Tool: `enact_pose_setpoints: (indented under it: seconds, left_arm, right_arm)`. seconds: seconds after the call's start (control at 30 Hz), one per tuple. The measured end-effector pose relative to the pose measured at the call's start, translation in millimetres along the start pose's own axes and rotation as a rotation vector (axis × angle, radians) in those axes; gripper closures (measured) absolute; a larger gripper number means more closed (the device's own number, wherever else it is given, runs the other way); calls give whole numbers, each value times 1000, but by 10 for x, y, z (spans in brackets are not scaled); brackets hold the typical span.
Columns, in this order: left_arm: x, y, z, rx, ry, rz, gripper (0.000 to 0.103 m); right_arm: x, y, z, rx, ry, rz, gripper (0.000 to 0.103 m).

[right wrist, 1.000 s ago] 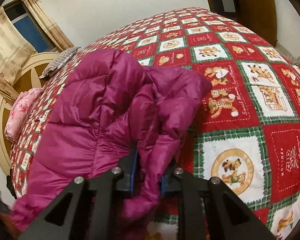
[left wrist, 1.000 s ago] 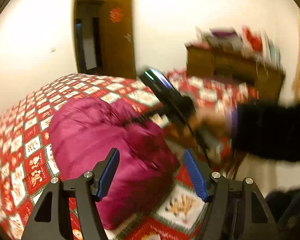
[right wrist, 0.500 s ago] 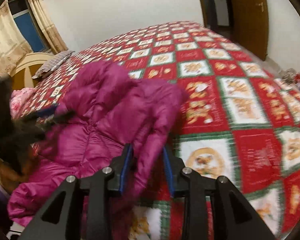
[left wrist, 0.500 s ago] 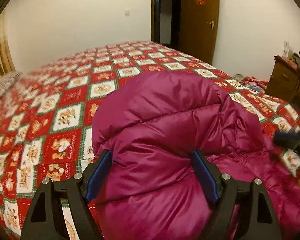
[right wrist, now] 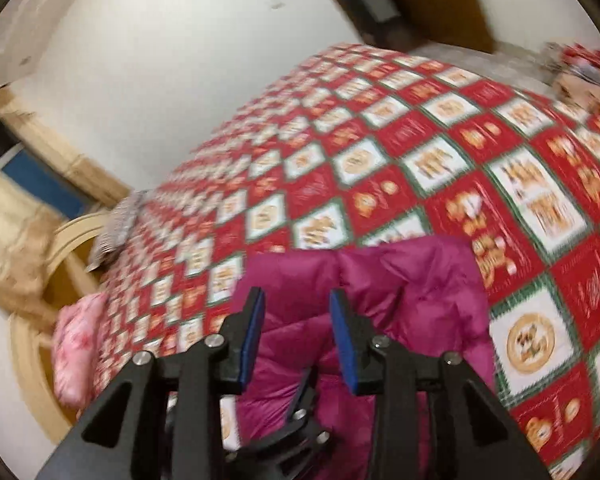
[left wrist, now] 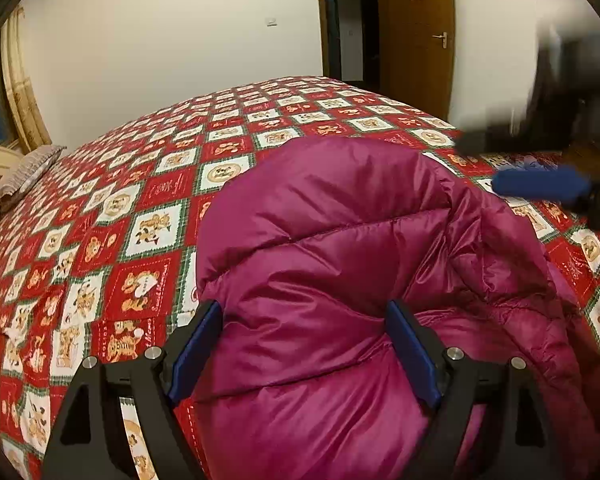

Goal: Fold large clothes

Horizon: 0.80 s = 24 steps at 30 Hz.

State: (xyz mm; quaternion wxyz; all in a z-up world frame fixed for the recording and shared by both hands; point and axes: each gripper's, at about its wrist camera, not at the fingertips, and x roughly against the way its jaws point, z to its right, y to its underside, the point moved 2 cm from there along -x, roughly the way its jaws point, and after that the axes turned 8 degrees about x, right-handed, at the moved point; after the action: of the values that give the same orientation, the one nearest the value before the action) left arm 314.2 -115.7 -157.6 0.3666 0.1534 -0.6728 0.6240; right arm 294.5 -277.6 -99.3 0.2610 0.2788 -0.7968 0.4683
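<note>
The magenta puffer jacket (left wrist: 340, 280) lies bunched on the bed (left wrist: 148, 200), near its close edge. My left gripper (left wrist: 304, 344) has its fingers spread wide around a puffy fold, not yet pinching it. My right gripper (right wrist: 296, 336) is parted too, holding nothing, above the jacket. I judge a fold is just beginning; next I should close on the fabric and carry it across.

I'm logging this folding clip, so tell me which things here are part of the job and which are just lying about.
Part of the job:
- magenta puffer jacket
- left tongs, open around a jacket fold
- right tongs, open above the jacket
- patterned bedspread, the folding surface

Lying about:
- grey pillow
- pink cushion
- wooden door
</note>
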Motion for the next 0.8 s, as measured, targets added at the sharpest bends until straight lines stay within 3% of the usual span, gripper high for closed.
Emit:
enact_pose_setpoints:
  seconds: [0.1, 0.27, 0.47, 0.57, 0.8]
  left_arm:
    - [-1, -4, -27, 12, 3, -7, 18]
    - [7, -49, -27, 18, -23, -16, 17]
    - [-2, -159, -14, 9, -98, -2, 17]
    - [-40, -196, -12, 5, -123, -5, 17]
    - [-120, -237, 28, 0, -141, -22, 17]
  right_arm:
    - [-100, 94, 147, 78, 171, 35, 65]
    - [-230, 231, 466, 141, 305, 37, 65]
    - [-421, 346, 501, 257, 359, 31, 65]
    - [-470, 374, 555, 258, 352, 25, 65]
    - [-556, 472, 739, 216, 311, 21, 50]
